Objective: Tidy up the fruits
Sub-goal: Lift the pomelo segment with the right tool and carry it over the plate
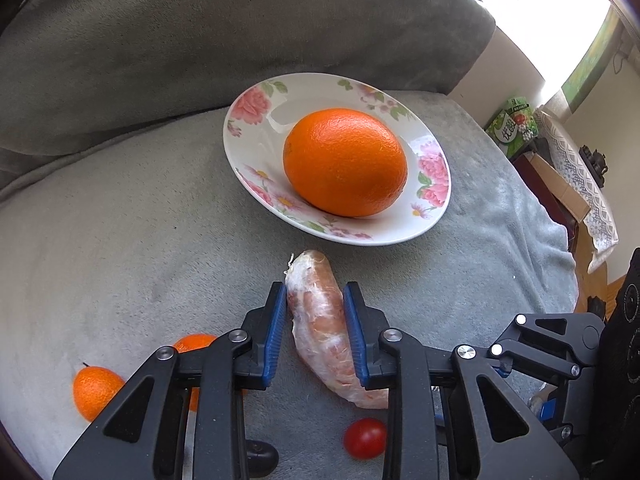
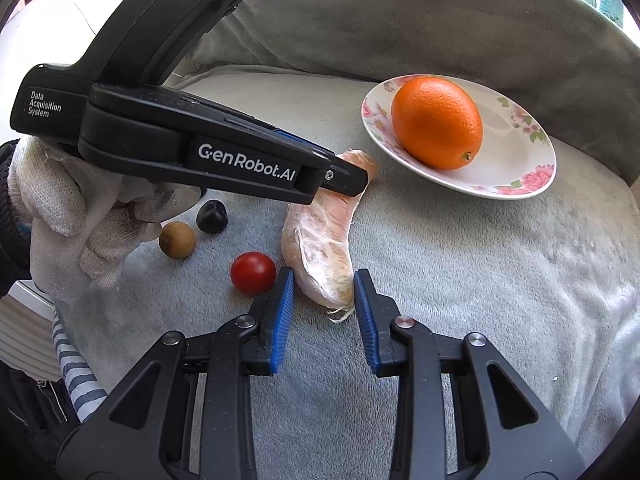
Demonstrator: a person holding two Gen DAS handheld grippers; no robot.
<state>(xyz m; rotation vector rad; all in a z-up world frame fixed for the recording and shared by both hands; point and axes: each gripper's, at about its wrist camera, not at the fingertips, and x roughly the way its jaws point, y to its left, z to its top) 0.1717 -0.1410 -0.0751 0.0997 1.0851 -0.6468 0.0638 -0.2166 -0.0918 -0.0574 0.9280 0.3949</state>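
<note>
A peeled pomelo segment (image 1: 322, 320) lies on the grey blanket, also in the right wrist view (image 2: 320, 248). My left gripper (image 1: 315, 300) straddles its far half, blue pads touching its sides. My right gripper (image 2: 324, 280) is open around its near end, pads a little apart from it. A large orange (image 1: 346, 162) sits in the floral plate (image 1: 256, 120) beyond; both also show in the right wrist view, the orange (image 2: 438, 122) on the plate (image 2: 520, 168). A cherry tomato (image 2: 253, 273) lies left of the segment.
Two small oranges (image 1: 96, 392) lie at the left wrist view's lower left. A brown fruit (image 2: 177, 240) and a dark fruit (image 2: 212, 216) lie by the gloved hand (image 2: 80, 208). A grey cushion (image 1: 200, 40) rises behind the plate. The blanket's edge (image 1: 560, 240) drops off at right.
</note>
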